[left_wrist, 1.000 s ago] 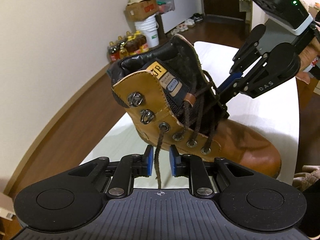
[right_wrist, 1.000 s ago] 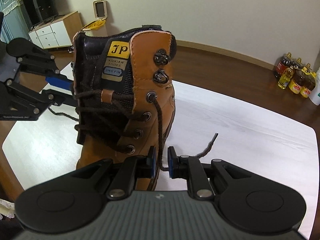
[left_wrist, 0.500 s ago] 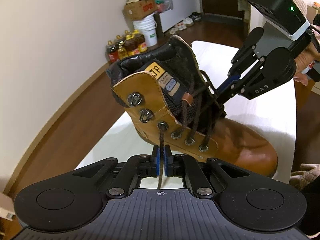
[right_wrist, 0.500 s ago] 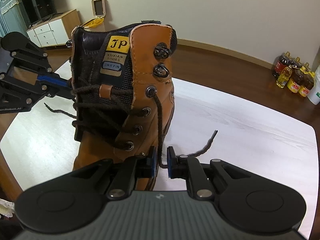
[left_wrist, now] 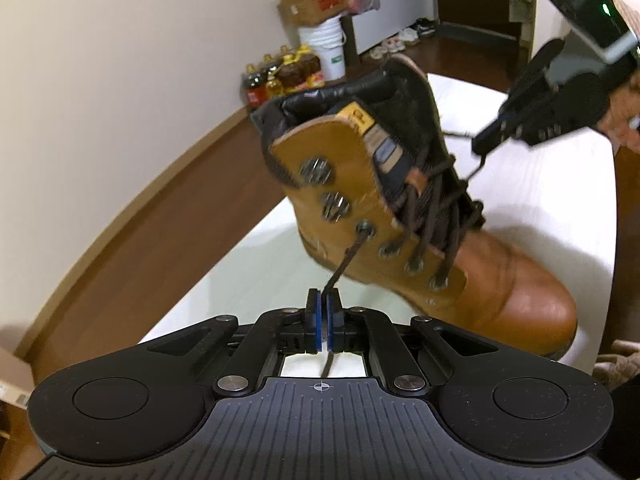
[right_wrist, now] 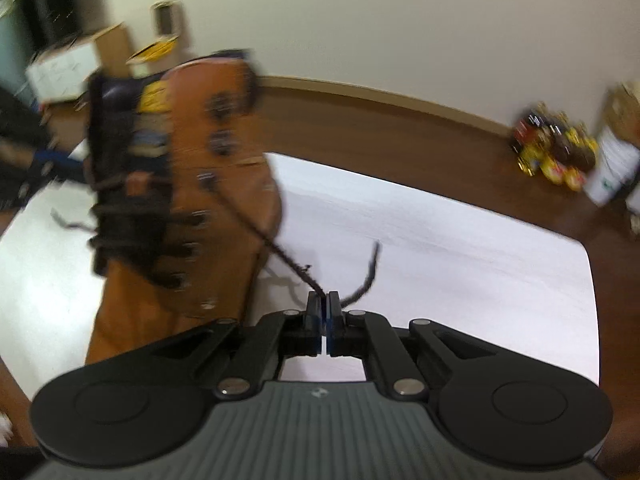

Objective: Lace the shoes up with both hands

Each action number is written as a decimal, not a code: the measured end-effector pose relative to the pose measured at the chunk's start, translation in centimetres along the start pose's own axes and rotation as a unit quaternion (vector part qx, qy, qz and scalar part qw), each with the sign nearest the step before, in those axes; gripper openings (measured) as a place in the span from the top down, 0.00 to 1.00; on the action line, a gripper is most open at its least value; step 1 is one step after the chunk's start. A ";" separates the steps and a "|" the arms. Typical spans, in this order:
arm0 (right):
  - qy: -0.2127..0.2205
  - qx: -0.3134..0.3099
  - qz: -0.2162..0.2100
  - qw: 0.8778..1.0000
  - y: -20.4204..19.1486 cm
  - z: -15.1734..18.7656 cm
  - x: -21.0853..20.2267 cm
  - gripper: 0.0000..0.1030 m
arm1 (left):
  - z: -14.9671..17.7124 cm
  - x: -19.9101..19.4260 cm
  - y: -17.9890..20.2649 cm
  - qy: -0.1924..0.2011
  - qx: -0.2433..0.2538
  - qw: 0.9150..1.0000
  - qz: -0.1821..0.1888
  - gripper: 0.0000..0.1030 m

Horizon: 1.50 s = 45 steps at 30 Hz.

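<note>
- Here, a tan leather boot [left_wrist: 404, 216] is seen standing on the white table [left_wrist: 552, 200], its ankle collar tipped towards the left wrist camera and its toe pointing away to the right.
- The left tool [left_wrist: 323, 312] is angled downward at the boot's side, and its blue pads are pressed together on the dark lace [left_wrist: 344, 264] that leaves the third eyelet from the top; the loose end is seen hanging below the pads.
- The right tool [right_wrist: 323, 312] is likewise tilted down at the opposite side of the boot [right_wrist: 192, 216], with its pads clamped on the other lace end [right_wrist: 276, 252], which is drawn taut in a straight slant from an eyelet; a short tail [right_wrist: 366, 280] curls out past the pads above the table [right_wrist: 460, 264].
- In the left wrist view the right tool [left_wrist: 486, 146] is shown reaching in from the upper right, held by a hand [left_wrist: 624, 116] at the frame edge.
- The right wrist view is blurred, so finer detail of the lacing cannot be told.
- Oil bottles [left_wrist: 284, 76] and a white bucket [left_wrist: 328, 46] are seen on the floor by the wall.
</note>
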State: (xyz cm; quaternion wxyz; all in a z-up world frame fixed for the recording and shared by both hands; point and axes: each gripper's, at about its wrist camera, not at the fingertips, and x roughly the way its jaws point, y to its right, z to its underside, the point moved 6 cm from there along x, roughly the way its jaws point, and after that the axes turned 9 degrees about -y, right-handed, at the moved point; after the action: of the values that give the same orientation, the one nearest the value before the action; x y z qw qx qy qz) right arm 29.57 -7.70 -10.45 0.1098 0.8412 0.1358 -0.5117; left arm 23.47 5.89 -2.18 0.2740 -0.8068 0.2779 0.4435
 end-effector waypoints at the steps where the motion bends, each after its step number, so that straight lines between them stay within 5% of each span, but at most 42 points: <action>1: 0.000 0.000 0.004 1.000 0.3 0.1 -0.2 0.98 | 0.1 -0.1 0.1 0.000 0.002 1.000 -0.001 0.98; 6: -0.008 0.013 -0.003 1.000 0.1 0.8 -0.7 0.98 | 0.6 -0.7 0.3 0.001 -0.015 1.000 0.012 0.98; 19: -0.055 0.052 -0.111 0.991 -5.7 4.2 -1.9 0.95 | 1.3 -1.5 1.6 0.001 -0.030 0.999 0.033 0.94; 25: -0.062 0.166 -0.130 0.975 -1.6 5.7 -1.3 0.89 | 2.9 -2.2 1.1 -0.014 -0.058 0.998 0.034 0.93; 32: -0.058 0.331 -0.055 0.940 4.5 7.0 1.9 0.86 | 3.8 -2.8 1.6 -0.030 -0.075 0.996 0.036 0.93; 40: -0.066 0.337 -0.023 0.939 3.5 6.6 4.0 0.86 | 4.4 -3.1 2.4 -0.041 -0.070 0.996 0.043 0.92; 45: -0.067 0.307 0.012 0.949 2.7 6.4 3.6 0.87 | 4.4 -3.0 2.3 -0.041 -0.066 0.996 0.042 0.92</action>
State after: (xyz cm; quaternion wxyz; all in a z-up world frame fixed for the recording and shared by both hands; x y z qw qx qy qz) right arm 26.76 -11.85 -16.37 -0.1387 0.7998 -0.0458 -0.5822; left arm 18.04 7.94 -2.01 0.2124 -0.7920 0.2697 0.5049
